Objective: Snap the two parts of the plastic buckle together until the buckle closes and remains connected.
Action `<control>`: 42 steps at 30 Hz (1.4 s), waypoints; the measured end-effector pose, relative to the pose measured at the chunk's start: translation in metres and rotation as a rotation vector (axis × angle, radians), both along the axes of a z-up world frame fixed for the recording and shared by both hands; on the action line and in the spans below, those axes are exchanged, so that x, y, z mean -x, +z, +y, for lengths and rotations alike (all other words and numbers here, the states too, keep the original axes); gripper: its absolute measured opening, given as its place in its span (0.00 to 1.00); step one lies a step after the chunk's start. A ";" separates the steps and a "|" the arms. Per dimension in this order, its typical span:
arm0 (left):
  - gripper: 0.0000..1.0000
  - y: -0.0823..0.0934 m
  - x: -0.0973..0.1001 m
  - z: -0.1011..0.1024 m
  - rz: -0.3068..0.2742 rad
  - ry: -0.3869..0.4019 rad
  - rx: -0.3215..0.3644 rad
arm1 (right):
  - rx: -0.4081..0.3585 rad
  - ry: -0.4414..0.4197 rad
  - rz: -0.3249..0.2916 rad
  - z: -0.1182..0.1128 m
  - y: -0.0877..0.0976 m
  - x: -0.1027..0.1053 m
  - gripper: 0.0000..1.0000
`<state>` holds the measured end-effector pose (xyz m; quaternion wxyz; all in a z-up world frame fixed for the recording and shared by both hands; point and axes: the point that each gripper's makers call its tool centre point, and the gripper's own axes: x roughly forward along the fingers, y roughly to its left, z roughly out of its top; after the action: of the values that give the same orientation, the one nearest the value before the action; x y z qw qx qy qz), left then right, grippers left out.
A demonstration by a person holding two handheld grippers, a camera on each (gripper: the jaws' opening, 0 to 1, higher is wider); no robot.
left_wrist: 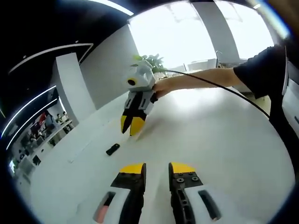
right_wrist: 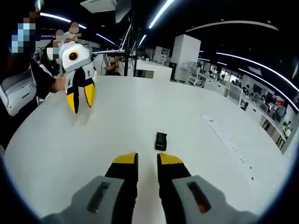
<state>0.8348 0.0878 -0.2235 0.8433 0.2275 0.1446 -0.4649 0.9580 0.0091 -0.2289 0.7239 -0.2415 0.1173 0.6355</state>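
Observation:
A small black plastic buckle (right_wrist: 160, 141) lies flat on the white table (right_wrist: 117, 121), just ahead of my right gripper (right_wrist: 147, 161), whose yellow-tipped jaws stand a little apart with nothing between them. The buckle reads as one dark piece; I cannot tell if its parts are joined. In the left gripper view the buckle (left_wrist: 112, 149) lies ahead and left of my left gripper (left_wrist: 157, 169), which is open and holds nothing. The right gripper (left_wrist: 131, 125) hangs tips-down over the table beyond the buckle, held by a hand (left_wrist: 163, 86). The left gripper (right_wrist: 80, 100) hovers at the far left.
A white power strip (right_wrist: 229, 140) lies on the table to the right. A black cable (left_wrist: 224, 88) trails from the right gripper. A person in dark clothes (left_wrist: 273, 79) stands at the table's edge. A potted plant (left_wrist: 149, 60) stands behind.

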 end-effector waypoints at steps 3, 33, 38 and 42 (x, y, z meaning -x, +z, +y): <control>0.18 0.000 -0.005 0.004 -0.009 0.030 -0.005 | -0.031 -0.023 0.003 -0.001 0.001 0.005 0.15; 0.20 0.019 -0.017 0.020 -0.055 0.197 0.069 | -0.132 -0.304 -0.105 -0.033 0.028 0.067 0.23; 0.20 0.023 -0.010 0.025 -0.048 0.241 0.097 | -0.190 -0.394 -0.101 -0.040 0.041 0.074 0.23; 0.20 0.018 -0.007 0.037 -0.022 0.317 0.090 | -0.203 -0.440 -0.136 -0.043 0.050 0.083 0.22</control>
<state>0.8417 0.1247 -0.2056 0.9170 0.1687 0.1486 -0.3295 0.8750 -0.0343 -0.1792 0.8717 -0.1784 0.0536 0.4533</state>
